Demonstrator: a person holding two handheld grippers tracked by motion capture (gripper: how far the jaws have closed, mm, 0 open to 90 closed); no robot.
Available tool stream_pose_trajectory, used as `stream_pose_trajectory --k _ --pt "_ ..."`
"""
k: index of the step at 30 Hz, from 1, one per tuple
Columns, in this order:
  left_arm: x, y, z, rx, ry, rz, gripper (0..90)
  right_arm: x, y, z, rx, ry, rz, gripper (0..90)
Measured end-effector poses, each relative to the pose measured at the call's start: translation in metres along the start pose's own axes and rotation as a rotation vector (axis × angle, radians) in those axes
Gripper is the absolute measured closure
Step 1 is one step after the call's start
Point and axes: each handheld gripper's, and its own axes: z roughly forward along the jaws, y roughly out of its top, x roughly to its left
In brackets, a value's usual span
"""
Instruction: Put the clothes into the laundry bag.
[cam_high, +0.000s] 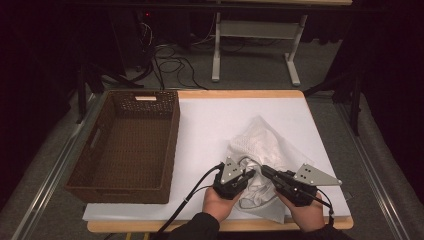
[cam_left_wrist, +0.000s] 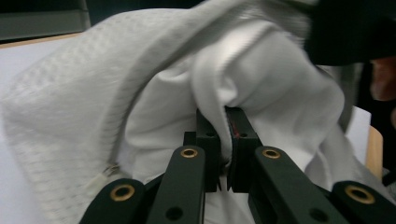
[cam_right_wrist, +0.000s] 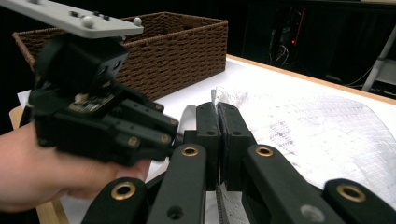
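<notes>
The white garment (cam_high: 260, 150) lies crumpled on the near right part of the surface (cam_high: 210, 120), right of the basket (cam_high: 125, 145), its textured outer side spread away from the person and its smooth inner folds gathered toward both hands. It is bunched there, I judge, because both grippers have taken hold at its near edge, probably to lift or straighten it for the basket. The left gripper (cam_left_wrist: 223, 140) has its fingers pressed together on a fold of smooth cloth. The right gripper (cam_right_wrist: 218, 126) pinches a thin edge, with a zipper running under its fingers. Both hands rest low at the near edge, grippers angled inward toward each other, almost meeting.
</notes>
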Motion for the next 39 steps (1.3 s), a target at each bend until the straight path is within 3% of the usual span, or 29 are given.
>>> stream_pose_trajectory --k 4,7,10,11,12,17,21,26,29,31,36,39 --pt "-0.014 0.001 0.009 0.022 0.002 0.058 85.7 0.001 0.000 0.001 0.000 0.009 0.000 89.8" --pt "-0.012 0.003 0.017 0.040 0.042 0.026 85.4 0.003 0.000 0.000 0.001 0.017 0.010 89.8" --pt "-0.001 0.005 0.021 0.057 0.123 -0.019 83.9 0.005 0.002 -0.001 -0.011 0.025 0.007 89.7" --pt "0.002 0.005 0.020 0.057 0.130 -0.039 82.5 0.005 0.003 -0.002 -0.012 0.024 0.007 89.7" --pt "0.005 0.005 0.017 0.053 0.123 -0.055 79.7 0.005 0.003 -0.002 -0.011 0.023 0.007 89.7" --pt "0.005 -0.004 -0.005 0.014 0.105 -0.049 55.4 0.001 0.002 -0.003 -0.011 0.020 0.009 89.7" --pt "0.006 -0.014 -0.024 -0.011 0.084 -0.057 42.5 0.001 0.001 -0.002 -0.009 0.016 0.004 89.7" --pt "0.006 -0.023 -0.042 -0.009 0.099 -0.032 30.2 0.002 0.001 -0.001 -0.008 0.011 -0.001 89.7" --pt "0.005 -0.029 -0.046 0.017 0.080 -0.044 29.2 0.002 0.001 -0.001 -0.005 0.007 0.001 89.7" --pt "0.001 -0.034 -0.045 0.041 0.070 -0.028 29.8 0.002 0.001 -0.001 -0.005 0.006 0.002 89.7" --pt "-0.008 -0.045 -0.034 0.096 0.027 -0.010 30.5 0.001 0.001 0.000 -0.003 0.007 0.000 89.7" --pt "-0.011 -0.045 -0.028 0.109 0.029 0.004 30.9 0.001 0.000 0.000 -0.001 0.005 0.000 89.7"
